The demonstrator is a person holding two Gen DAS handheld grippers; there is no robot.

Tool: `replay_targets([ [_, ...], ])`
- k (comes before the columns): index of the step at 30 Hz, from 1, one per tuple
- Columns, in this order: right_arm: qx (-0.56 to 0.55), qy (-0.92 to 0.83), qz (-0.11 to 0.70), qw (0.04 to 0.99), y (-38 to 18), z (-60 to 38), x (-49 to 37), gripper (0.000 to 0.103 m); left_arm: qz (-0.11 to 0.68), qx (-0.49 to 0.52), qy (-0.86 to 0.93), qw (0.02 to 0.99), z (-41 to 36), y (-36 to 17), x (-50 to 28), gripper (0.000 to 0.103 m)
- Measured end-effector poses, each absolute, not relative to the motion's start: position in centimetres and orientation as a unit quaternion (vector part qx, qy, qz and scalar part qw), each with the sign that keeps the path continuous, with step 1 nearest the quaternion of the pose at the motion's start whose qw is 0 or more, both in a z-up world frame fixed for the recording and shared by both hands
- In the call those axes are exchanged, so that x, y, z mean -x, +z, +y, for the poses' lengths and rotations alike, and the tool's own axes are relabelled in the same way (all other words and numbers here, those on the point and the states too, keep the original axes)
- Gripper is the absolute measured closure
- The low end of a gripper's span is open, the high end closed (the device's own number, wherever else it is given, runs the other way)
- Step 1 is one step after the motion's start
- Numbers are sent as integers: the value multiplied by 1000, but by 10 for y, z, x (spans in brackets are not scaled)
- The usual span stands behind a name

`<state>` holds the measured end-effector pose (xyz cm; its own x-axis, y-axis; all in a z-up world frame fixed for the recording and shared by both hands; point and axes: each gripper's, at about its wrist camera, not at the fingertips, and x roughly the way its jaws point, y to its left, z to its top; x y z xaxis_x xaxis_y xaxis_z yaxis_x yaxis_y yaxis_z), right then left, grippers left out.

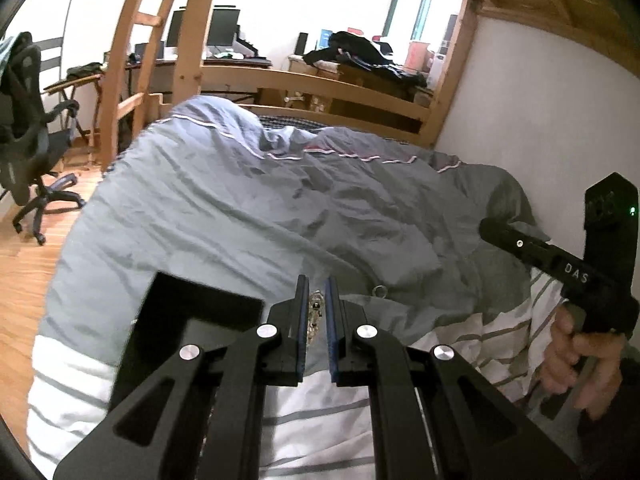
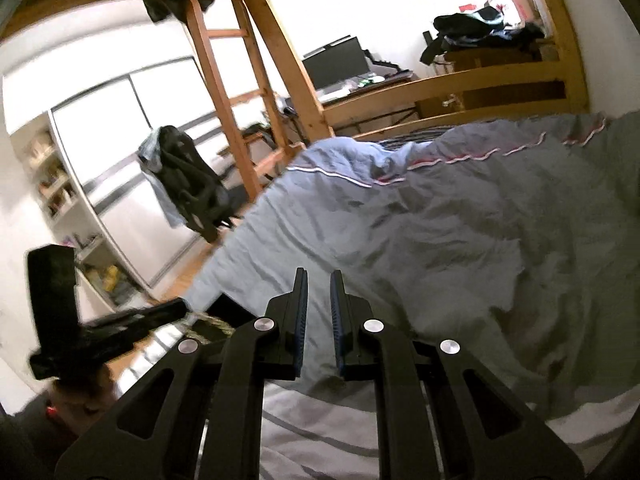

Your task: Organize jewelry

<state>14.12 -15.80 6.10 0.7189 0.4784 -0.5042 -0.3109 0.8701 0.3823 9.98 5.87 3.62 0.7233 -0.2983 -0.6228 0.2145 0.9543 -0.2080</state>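
Observation:
In the left wrist view my left gripper [image 1: 317,284] is narrowly shut on a silvery chain-like jewelry piece [image 1: 314,316] that hangs between its blue pads, above the grey duvet [image 1: 248,216]. A black box [image 1: 188,320] lies just left of the fingers. A small silver ring [image 1: 379,291] lies on the duvet right of the fingertips. My right gripper [image 2: 319,280] is slightly open and empty above the duvet [image 2: 440,240]; it also shows in the left wrist view [image 1: 552,256] at the right, held by a hand. The left gripper [image 2: 120,328] appears blurred at the lower left of the right wrist view.
A white striped sheet [image 1: 320,412] lies under the grippers. A wooden bunk frame and ladder [image 1: 120,80] stand at the bed's far end, with a desk and monitors [image 1: 216,32] behind. A black office chair [image 1: 28,120] is on the wood floor at left. A white wall [image 1: 520,100] runs along the right.

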Motion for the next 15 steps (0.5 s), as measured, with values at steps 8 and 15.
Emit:
replay_targets([
  [8, -89, 178, 418, 886, -1, -132, -187, 75, 389, 56, -162, 905, 50, 8, -102, 95],
  [15, -85, 134, 479, 863, -71, -135, -227, 75, 397, 38, -143, 906, 49, 5, -111, 95],
])
